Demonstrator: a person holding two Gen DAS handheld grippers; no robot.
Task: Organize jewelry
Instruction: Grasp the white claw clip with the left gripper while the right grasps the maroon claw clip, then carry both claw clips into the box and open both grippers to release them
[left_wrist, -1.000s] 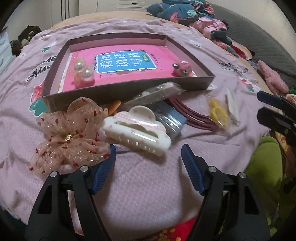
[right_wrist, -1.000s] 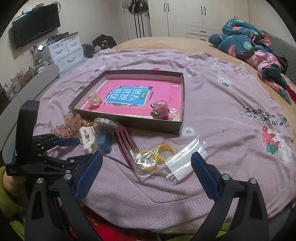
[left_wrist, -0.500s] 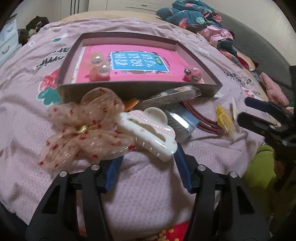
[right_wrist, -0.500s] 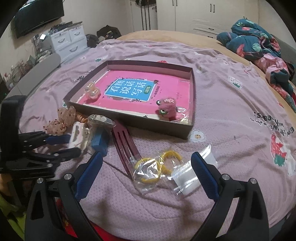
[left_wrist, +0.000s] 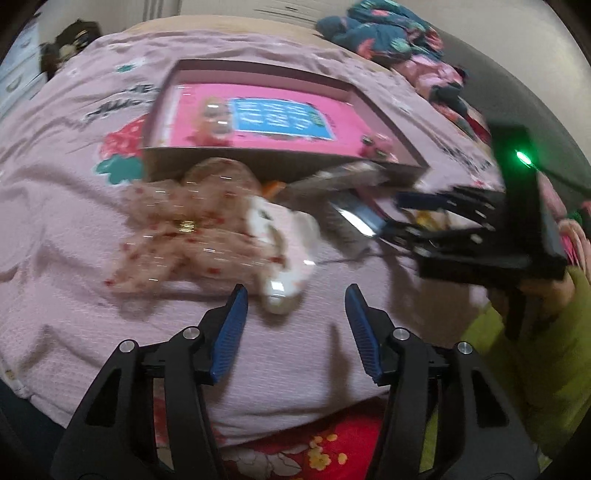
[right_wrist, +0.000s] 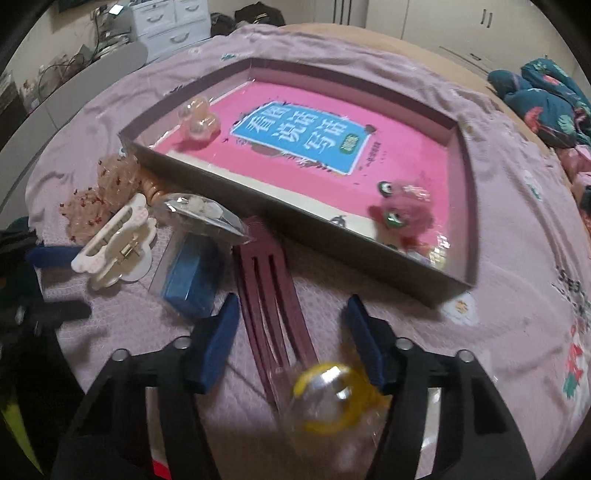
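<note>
Box (right_wrist: 280, 218) on the bed (right_wrist: 517, 295), with a pink book (right_wrist: 295, 147), bubble clips (right_wrist: 197, 120) and a fuzzy pink toy (right_wrist: 400, 218) inside. Left gripper (left_wrist: 295, 317) low over the bed, fingers (left_wrist: 231, 328) wide apart and holding nothing, white claw clip (left_wrist: 284, 251) just past the tips, lacy bow (left_wrist: 188, 225) touching the clip on the left. Right gripper (right_wrist: 291, 325) open wide too, gripping nothing, dark red comb (right_wrist: 273, 295) lying between its fingers (right_wrist: 214, 343), yellow rings in a clear bag (right_wrist: 332, 398) close under the camera, blue block (right_wrist: 192, 273) just left of the comb.
</note>
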